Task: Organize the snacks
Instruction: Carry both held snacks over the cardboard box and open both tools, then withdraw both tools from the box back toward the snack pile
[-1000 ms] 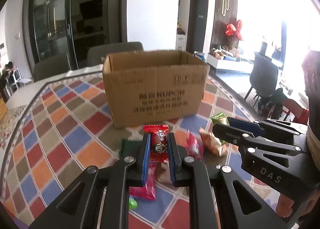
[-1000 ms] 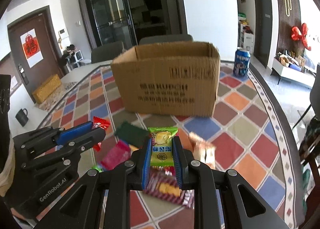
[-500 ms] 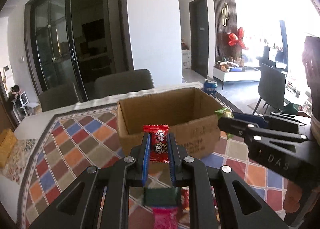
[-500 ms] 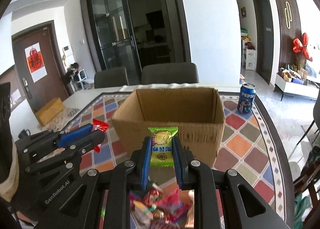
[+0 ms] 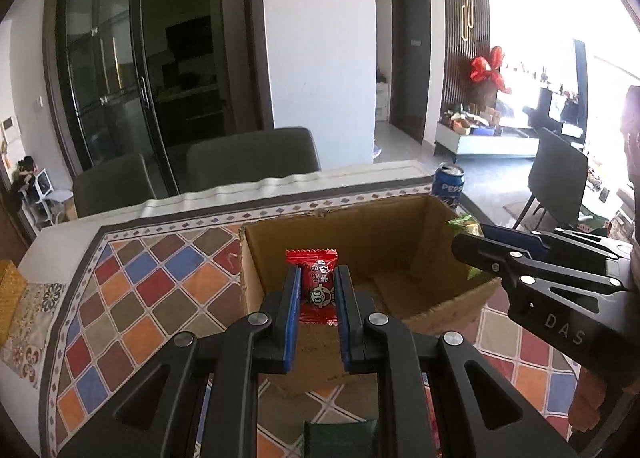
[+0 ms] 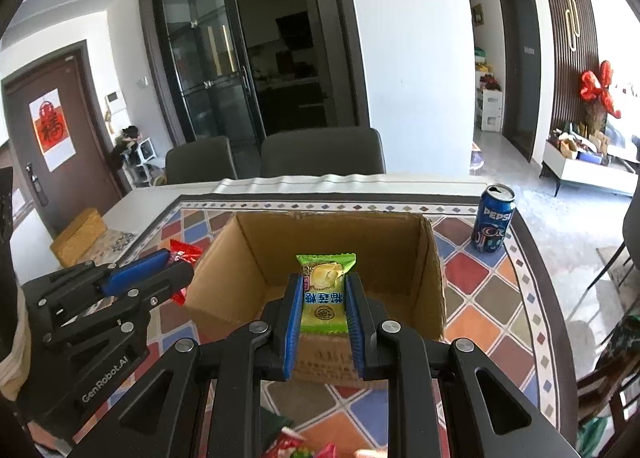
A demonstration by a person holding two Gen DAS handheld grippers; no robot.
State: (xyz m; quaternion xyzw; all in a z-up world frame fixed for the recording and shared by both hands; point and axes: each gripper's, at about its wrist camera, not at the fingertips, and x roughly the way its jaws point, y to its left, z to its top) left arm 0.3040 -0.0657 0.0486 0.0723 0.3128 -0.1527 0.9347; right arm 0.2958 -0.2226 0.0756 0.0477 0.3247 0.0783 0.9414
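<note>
Left wrist view: left tongs (image 5: 317,290) clamp a red sweet wrapper (image 5: 315,283) above the open brown cardboard box (image 5: 400,234); right tongs (image 6: 323,298) clamp a green durian-candy packet (image 6: 325,290) above it too, both upright, ready to drop.

One cardboard box (image 6: 424,258), one Pepsi can (image 6: 493,223), two grey chairs (image 6: 320,154), one red packet (image 5: 318,284) and one green packet (image 6: 324,290), each between its gripper's fingers.

- The table (image 6: 472,294), under a checked multicoloured cloth, fills the lower frame.
- A cardboard box (image 6: 434,258) stands open at centre.
- A Pepsi can (image 6: 493,224) stands upright at right.
- Loose snack packets (image 6: 288,448) lie along the bottom edge.
</note>
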